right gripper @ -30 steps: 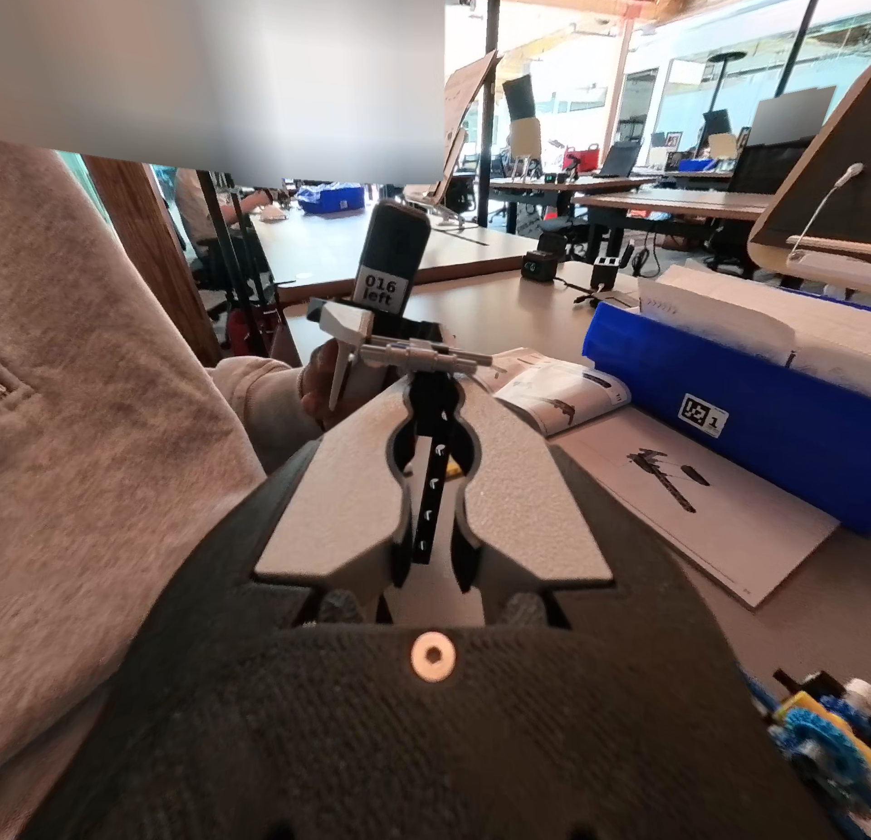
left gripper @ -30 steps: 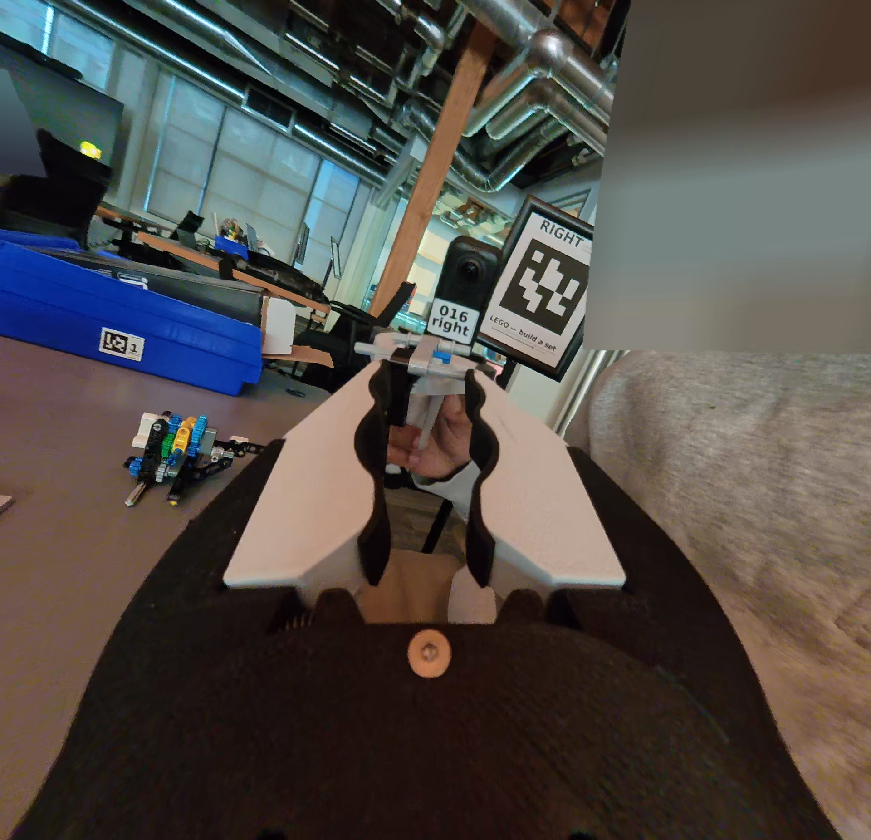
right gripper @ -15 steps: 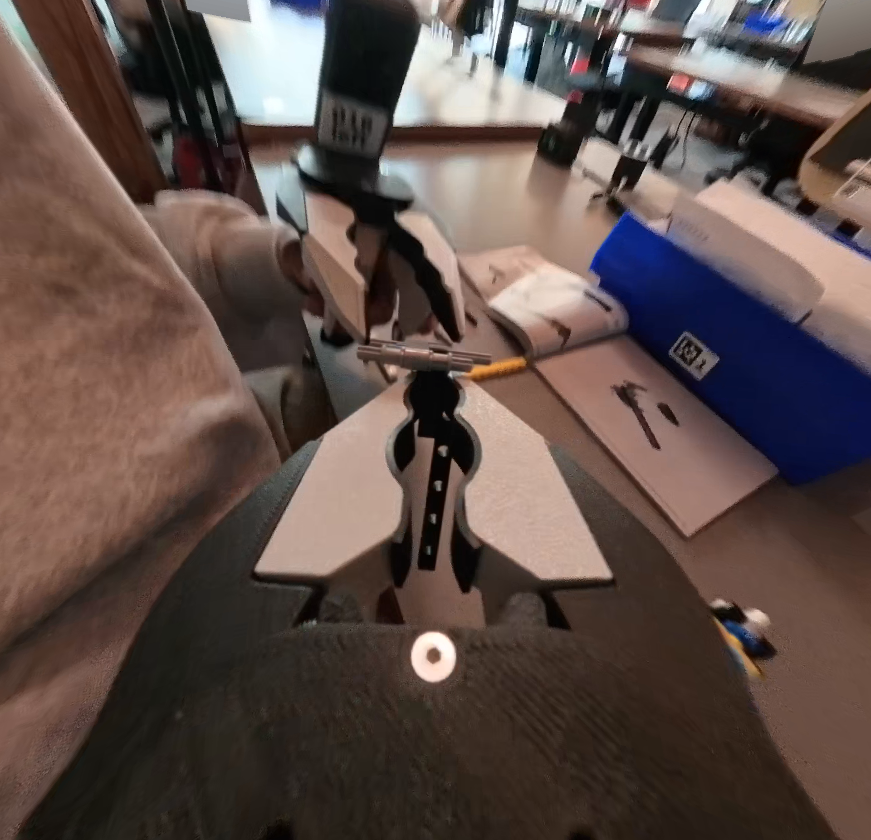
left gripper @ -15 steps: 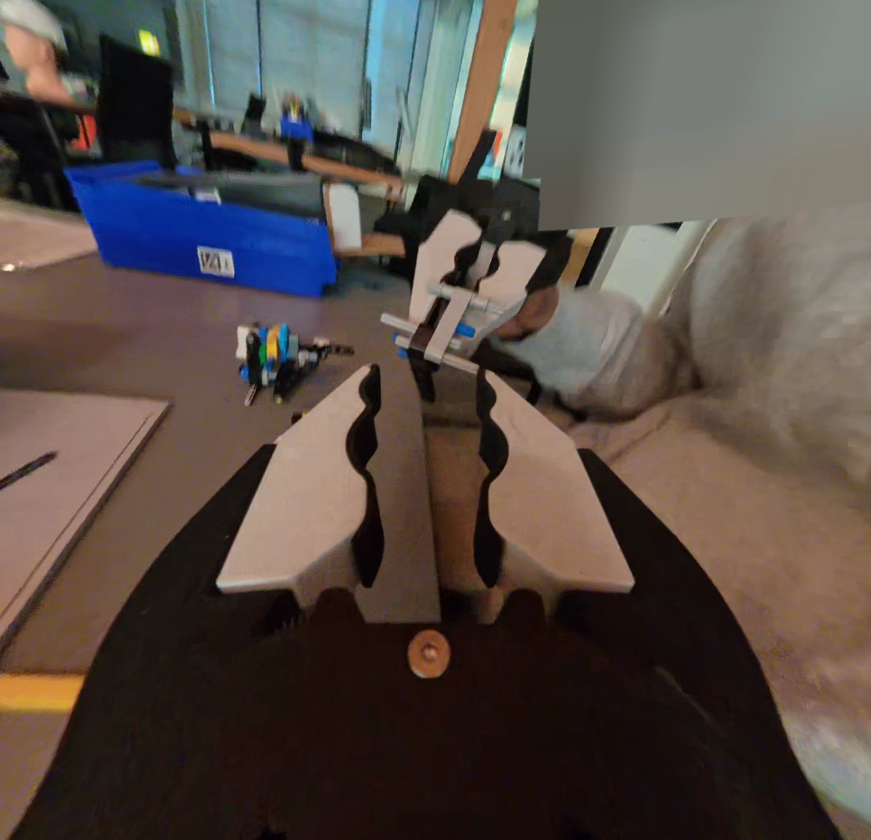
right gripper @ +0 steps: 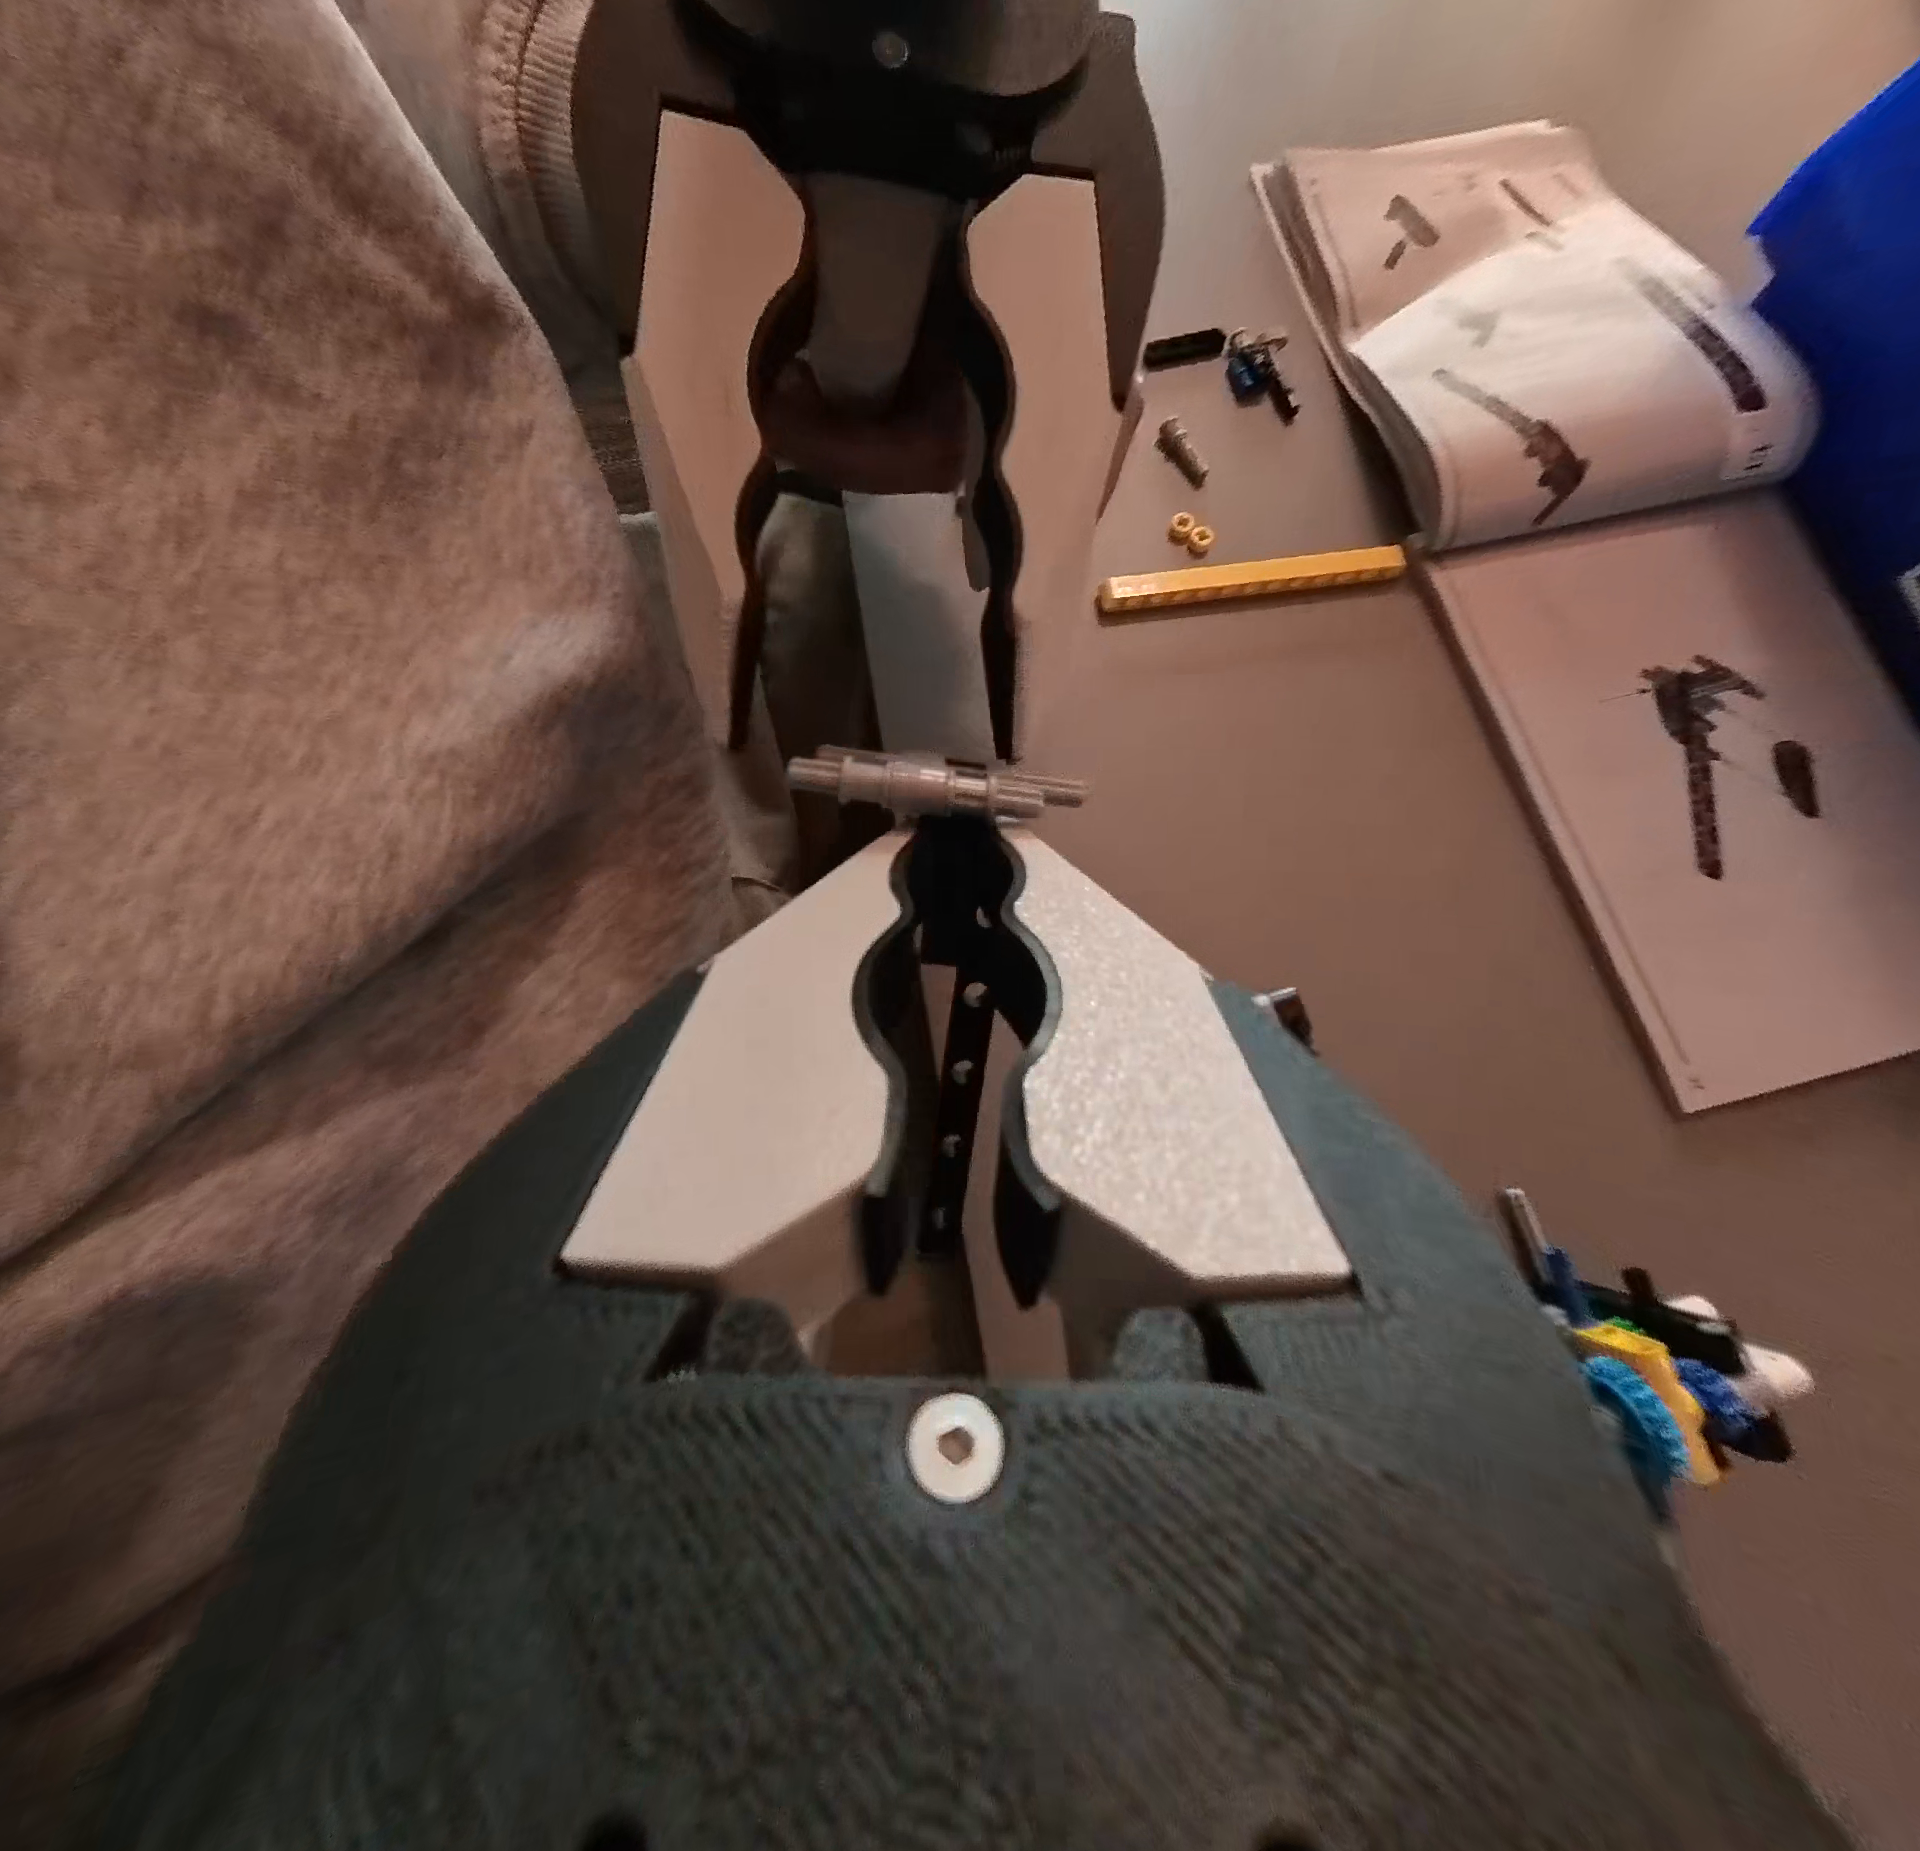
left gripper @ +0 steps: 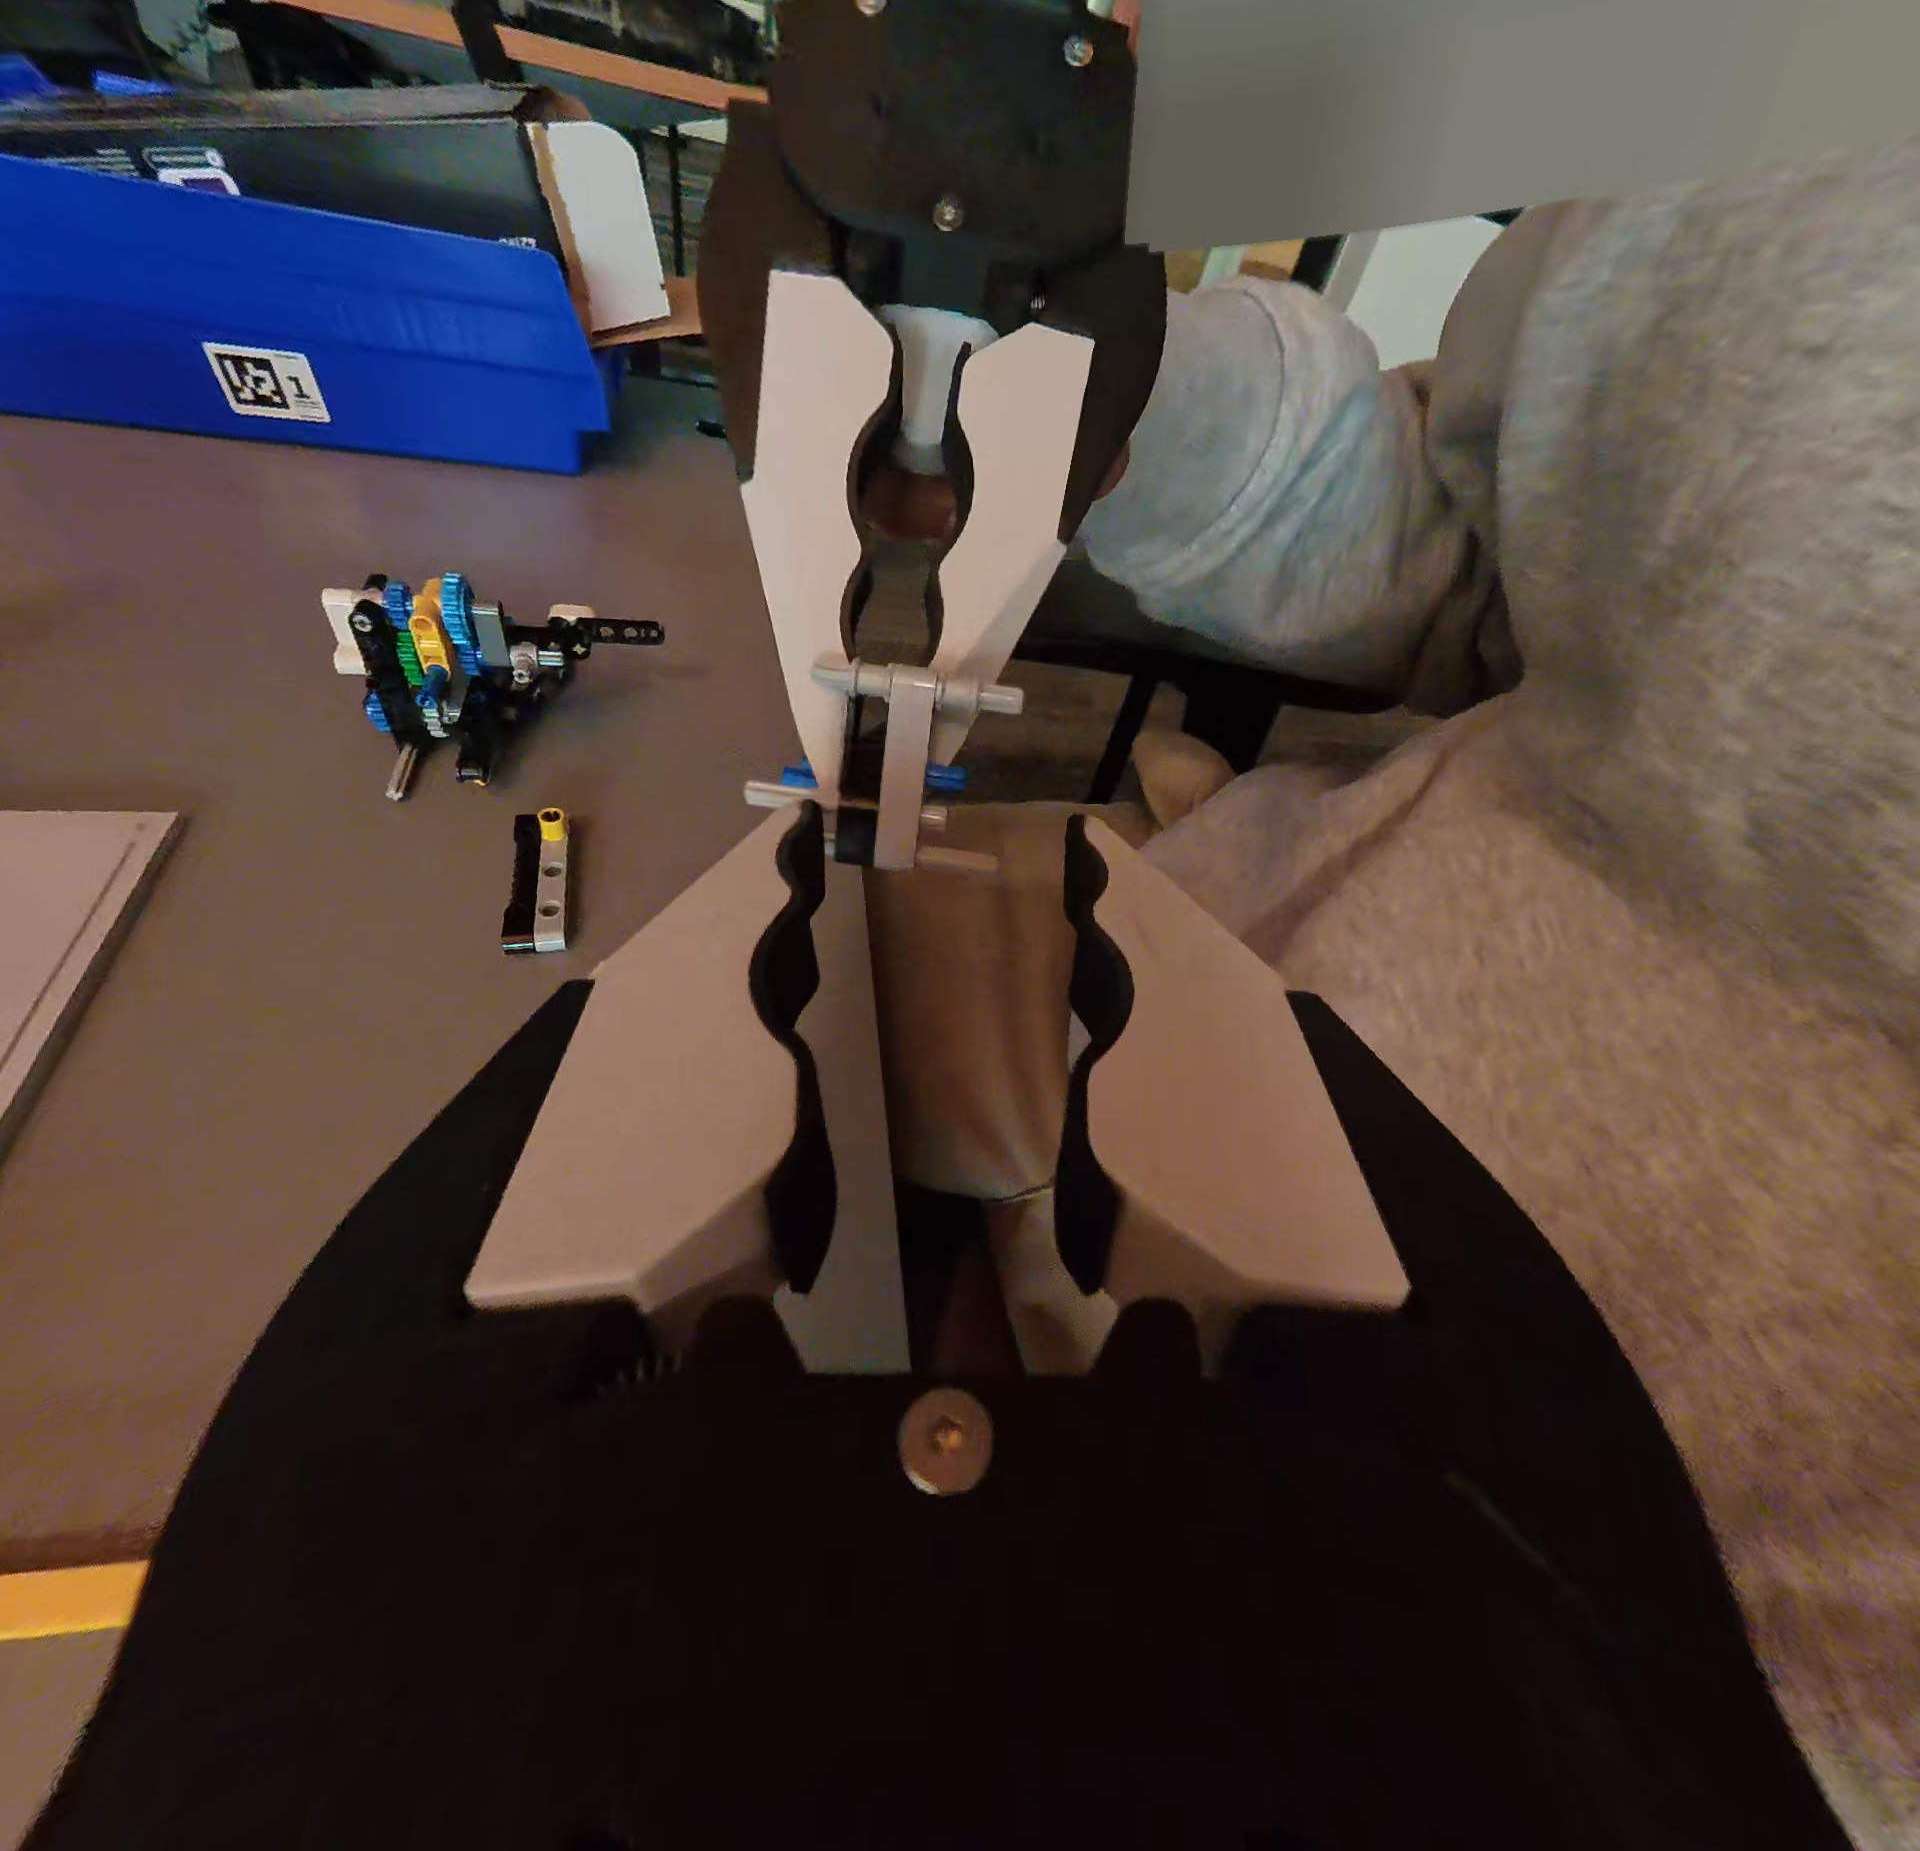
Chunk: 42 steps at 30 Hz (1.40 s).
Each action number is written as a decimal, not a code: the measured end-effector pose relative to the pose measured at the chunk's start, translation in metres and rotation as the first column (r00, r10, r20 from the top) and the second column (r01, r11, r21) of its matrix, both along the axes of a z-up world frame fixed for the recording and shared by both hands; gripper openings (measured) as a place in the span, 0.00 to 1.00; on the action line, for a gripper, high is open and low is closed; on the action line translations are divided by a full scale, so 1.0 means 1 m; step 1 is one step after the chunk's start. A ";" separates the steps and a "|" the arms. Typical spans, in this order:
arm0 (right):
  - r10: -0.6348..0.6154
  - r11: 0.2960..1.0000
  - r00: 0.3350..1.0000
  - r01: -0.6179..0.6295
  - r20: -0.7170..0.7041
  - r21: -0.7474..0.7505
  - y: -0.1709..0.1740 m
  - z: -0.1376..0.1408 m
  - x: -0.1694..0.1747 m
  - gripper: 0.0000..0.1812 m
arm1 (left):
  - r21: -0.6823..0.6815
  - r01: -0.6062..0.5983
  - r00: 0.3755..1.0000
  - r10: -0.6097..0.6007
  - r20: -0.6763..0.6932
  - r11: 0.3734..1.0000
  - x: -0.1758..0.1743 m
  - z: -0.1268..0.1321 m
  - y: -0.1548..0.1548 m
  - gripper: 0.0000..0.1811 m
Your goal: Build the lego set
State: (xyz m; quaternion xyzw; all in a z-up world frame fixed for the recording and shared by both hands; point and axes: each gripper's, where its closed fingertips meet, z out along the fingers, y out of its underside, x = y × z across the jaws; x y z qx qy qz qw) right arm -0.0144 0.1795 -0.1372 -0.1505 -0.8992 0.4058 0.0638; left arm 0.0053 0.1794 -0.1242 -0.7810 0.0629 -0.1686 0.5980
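Note:
My right gripper [right gripper: 951, 845] is shut on a small lego assembly [right gripper: 956, 1074]: a black beam with holes that carries a grey cross axle [right gripper: 935, 788] at its tip. In the left wrist view the right gripper [left gripper: 883, 752] comes down from the top, holding the assembly [left gripper: 902, 752] of black beam, grey beam, grey axles and blue pins. My left gripper [left gripper: 940, 840] is open, tip to tip with the right one. The assembly's lower end sits just inside my left gripper's tips, close to the left finger [left gripper: 727, 949], and is not clamped. The left gripper [right gripper: 873, 747] also shows open in the right wrist view.
A colourful lego build [left gripper: 457, 658] and a short black-and-grey beam piece [left gripper: 540, 882] lie on the brown table [left gripper: 260, 970]. A blue bin [left gripper: 312, 284] stands behind. An instruction booklet [right gripper: 1558, 347], a sheet [right gripper: 1714, 814], a yellow beam [right gripper: 1247, 580] and small parts [right gripper: 1190, 528] lie nearby. A person's grey sleeve [left gripper: 1558, 866] is close. Left and right tips are no more than a few centimetres apart. From either gripper's tips it is about 20 cm to the colourful lego build [left gripper: 457, 658].
My left jaws have opened wider. Both grippers have tilted down towards the table and now face each other closely. The right gripper has kept its hold on the assembly.

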 end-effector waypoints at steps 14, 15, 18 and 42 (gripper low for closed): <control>0.019 0.994 0.988 -0.002 0.156 -0.108 0.000 -0.003 0.006 0.04 | -0.028 -0.017 1.000 0.017 -0.011 0.999 -0.002 -0.008 0.001 0.17; 0.014 0.993 0.987 0.005 0.163 -0.115 0.000 -0.003 0.005 0.04 | -0.025 -0.019 1.000 0.019 -0.007 1.000 -0.002 -0.007 0.001 0.16; 0.015 0.990 0.983 0.011 0.181 -0.139 0.001 -0.002 0.005 0.04 | -0.023 -0.018 1.000 0.018 0.007 1.000 -0.002 -0.007 0.002 0.16; 0.034 0.989 0.984 -0.008 0.176 -0.148 0.003 0.002 0.010 0.04 | 0.009 -0.017 1.000 0.017 0.009 1.000 -0.001 -0.005 0.002 0.16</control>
